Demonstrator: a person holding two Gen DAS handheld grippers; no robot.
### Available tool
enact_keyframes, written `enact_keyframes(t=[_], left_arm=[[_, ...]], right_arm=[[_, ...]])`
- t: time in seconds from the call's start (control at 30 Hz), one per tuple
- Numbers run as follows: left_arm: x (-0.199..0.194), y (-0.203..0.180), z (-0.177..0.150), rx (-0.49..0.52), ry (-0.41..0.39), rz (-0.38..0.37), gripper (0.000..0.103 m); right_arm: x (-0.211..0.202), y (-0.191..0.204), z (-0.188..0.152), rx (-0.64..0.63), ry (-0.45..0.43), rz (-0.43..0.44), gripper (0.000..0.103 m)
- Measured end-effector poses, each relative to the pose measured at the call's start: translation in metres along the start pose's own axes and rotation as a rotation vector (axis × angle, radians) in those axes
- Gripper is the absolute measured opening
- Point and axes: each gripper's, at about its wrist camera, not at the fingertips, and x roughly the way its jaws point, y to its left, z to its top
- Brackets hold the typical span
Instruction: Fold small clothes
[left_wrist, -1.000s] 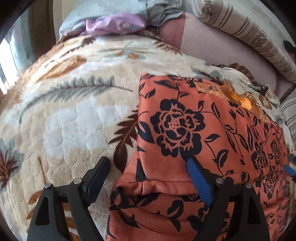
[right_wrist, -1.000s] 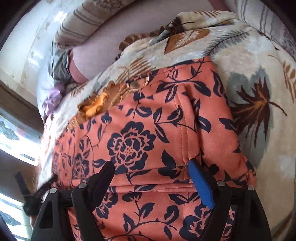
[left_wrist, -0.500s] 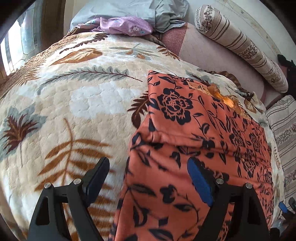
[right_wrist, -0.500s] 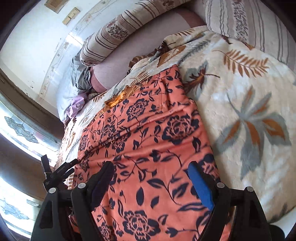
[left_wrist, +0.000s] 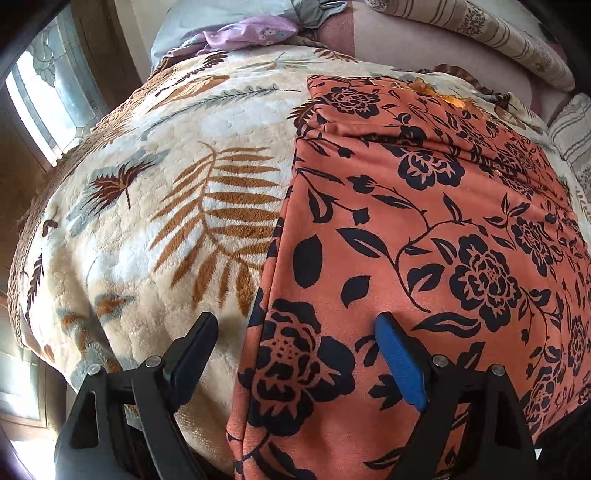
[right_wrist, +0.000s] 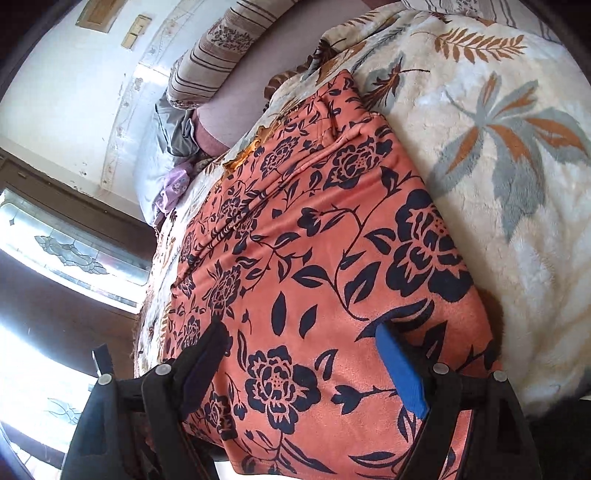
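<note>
garment (left_wrist: 424, 229): orange floral, spread flat on the bed's leaf-print blanket (left_wrist: 155, 206), near hem draped over the bed edge. left hand-held gripper (left_wrist: 295, 354) and right hand-held gripper (right_wrist: 299, 354) both wide open, empty. advice: pinch both near corners evenly, lift together, lay hem onto far edge.

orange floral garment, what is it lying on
The orange floral garment lies spread on a cream leaf-print blanket. The blanket directly beneath it is covered, so anything there cannot be seen.
</note>
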Motion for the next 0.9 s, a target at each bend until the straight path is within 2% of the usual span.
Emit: enact_keyframes(t=[0.07, 0.2, 0.37, 0.6, 0.7, 0.8, 0.9], left_arm=[[0.000, 0.002, -0.001, -0.032, 0.000, 0.001, 0.087], [-0.002, -0.001, -0.003, -0.032, -0.008, 0.020, 0.088], [-0.005, 0.000, -0.005, -0.040, -0.026, 0.032, 0.094], [-0.007, 0.005, -0.008, -0.039, -0.045, 0.009, 0.096], [-0.012, 0.009, -0.008, -0.029, -0.022, -0.017, 0.096], [-0.025, 0.013, -0.012, -0.023, 0.037, -0.072, 0.096], [-0.037, 0.023, -0.022, -0.023, 0.071, -0.128, 0.096]], right_arm=[[-0.002, -0.002, -0.001, 0.003, -0.002, 0.002, 0.085], [-0.005, -0.004, -0.003, 0.004, -0.005, -0.002, 0.085], [-0.005, -0.001, -0.006, -0.016, -0.004, -0.030, 0.085], [-0.003, 0.004, -0.010, -0.042, -0.004, -0.068, 0.085], [-0.004, 0.004, -0.009, -0.038, 0.007, -0.080, 0.085], [-0.013, 0.000, -0.004, 0.017, 0.039, -0.079, 0.085], [-0.036, -0.010, 0.010, 0.027, 0.029, -0.152, 0.085]])
